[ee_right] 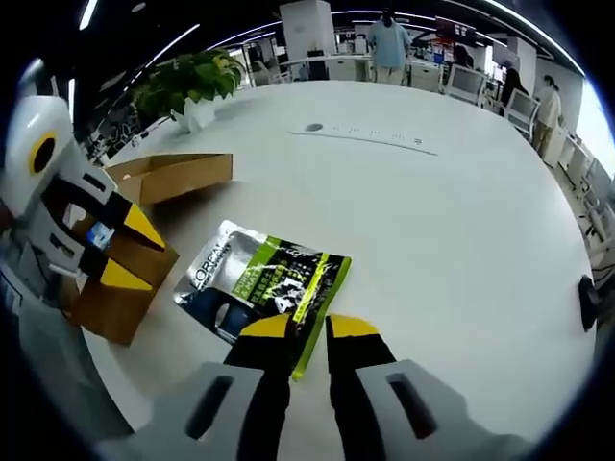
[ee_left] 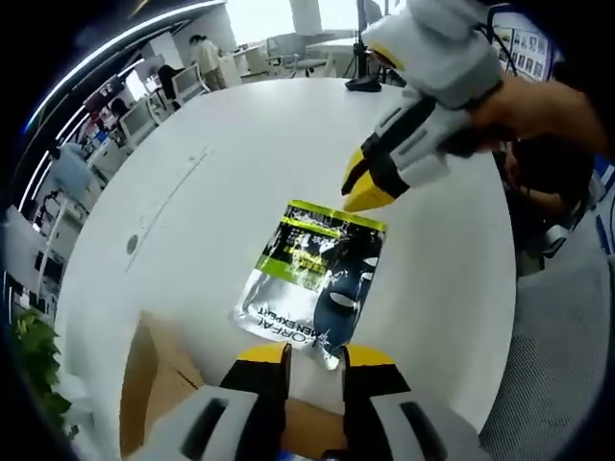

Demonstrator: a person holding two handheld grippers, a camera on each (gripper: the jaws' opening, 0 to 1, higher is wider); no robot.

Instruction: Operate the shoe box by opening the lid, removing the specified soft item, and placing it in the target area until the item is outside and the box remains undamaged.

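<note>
Yellow-tipped jaws of the left gripper (ee_left: 315,357) rose from the bottom of the left gripper view, set a narrow gap apart with nothing between them. Just beyond their tips lay the soft item, a silver, green and black foil pouch (ee_left: 312,283), flat on the white round table (ee_left: 192,182) and outside the box. Its near edge sat right at the left gripper's tips; whether they touched it could not be told. At the pouch's far, green-banded edge hung the right gripper (ee_left: 370,187), held in a person's hand (ee_left: 538,106), its yellow tips close together and just above or at that edge.

Seen from the right gripper view, the right gripper (ee_right: 309,328) showed its two jaws narrowly parted and empty, tips over the green edge of the pouch (ee_right: 259,283). The left gripper (ee_right: 130,252) came in from the left, its yellow tips spread a little and pointing toward the pouch's silver end, over the brown cardboard shoe box (ee_right: 125,288). The box stood open just beside the pouch, a flap (ee_right: 178,173) lifted behind it.

Farther off on the table edge stood a potted plant (ee_right: 192,82), and beyond it an office with desks, chairs and a few people (ee_right: 389,43).
</note>
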